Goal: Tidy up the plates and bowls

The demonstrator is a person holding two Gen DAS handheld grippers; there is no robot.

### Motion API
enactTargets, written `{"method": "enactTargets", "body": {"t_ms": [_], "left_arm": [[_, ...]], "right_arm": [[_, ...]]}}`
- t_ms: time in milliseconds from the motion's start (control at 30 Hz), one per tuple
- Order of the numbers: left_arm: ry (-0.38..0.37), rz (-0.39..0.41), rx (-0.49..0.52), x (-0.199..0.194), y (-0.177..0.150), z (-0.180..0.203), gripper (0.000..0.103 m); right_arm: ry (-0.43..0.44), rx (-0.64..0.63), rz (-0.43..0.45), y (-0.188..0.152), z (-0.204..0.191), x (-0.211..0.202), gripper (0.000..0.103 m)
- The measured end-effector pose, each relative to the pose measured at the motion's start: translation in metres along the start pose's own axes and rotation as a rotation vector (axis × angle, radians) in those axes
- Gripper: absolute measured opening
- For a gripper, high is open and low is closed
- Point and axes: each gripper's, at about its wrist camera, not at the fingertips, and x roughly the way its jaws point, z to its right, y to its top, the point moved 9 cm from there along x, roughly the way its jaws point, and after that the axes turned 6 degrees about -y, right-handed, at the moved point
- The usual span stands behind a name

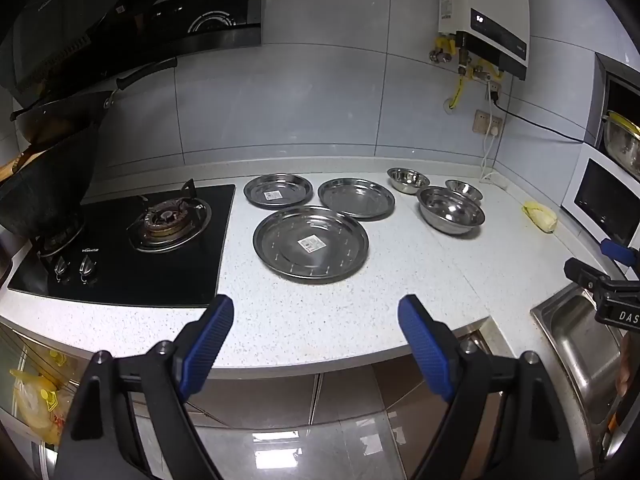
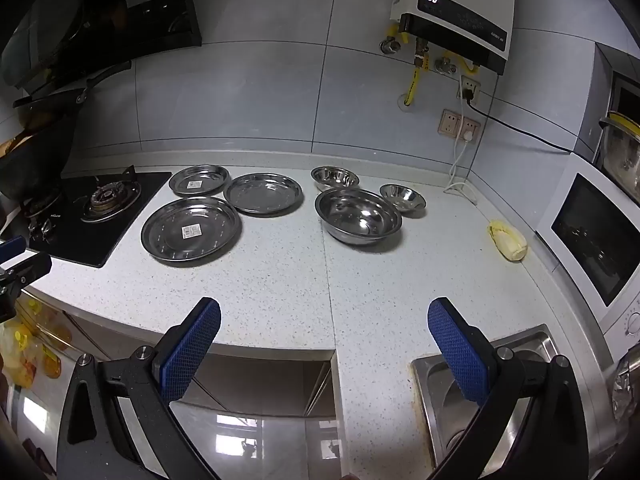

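Lying beyond both empty grippers [image 1: 316, 310] [image 2: 324, 314] — plates [image 1: 311, 243], bowls [image 2: 358, 216] — well apart.

shiny steel plates [image 1: 311, 243], bowls [image 1: 451, 210]; speckled matt stone counter [image 1: 320, 320]; glossy black hob [image 1: 120, 256].

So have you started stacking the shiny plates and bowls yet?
Not yet. Three plates, largest nearest, and three bowls, biggest in front, lie apart on the counter. The left gripper and right gripper are open and empty. All the stacking is left.
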Motion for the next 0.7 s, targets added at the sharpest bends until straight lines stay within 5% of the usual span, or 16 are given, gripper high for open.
{"method": "enactTargets", "body": {"t_ms": [700], "left_arm": [[0.001,-0.005,-0.001,0.0019,-0.0053,-0.0047,0.084]], "right_arm": [[-0.001,-0.001,-0.011,-0.0008,-0.0022,0.0056,0.102]]}}
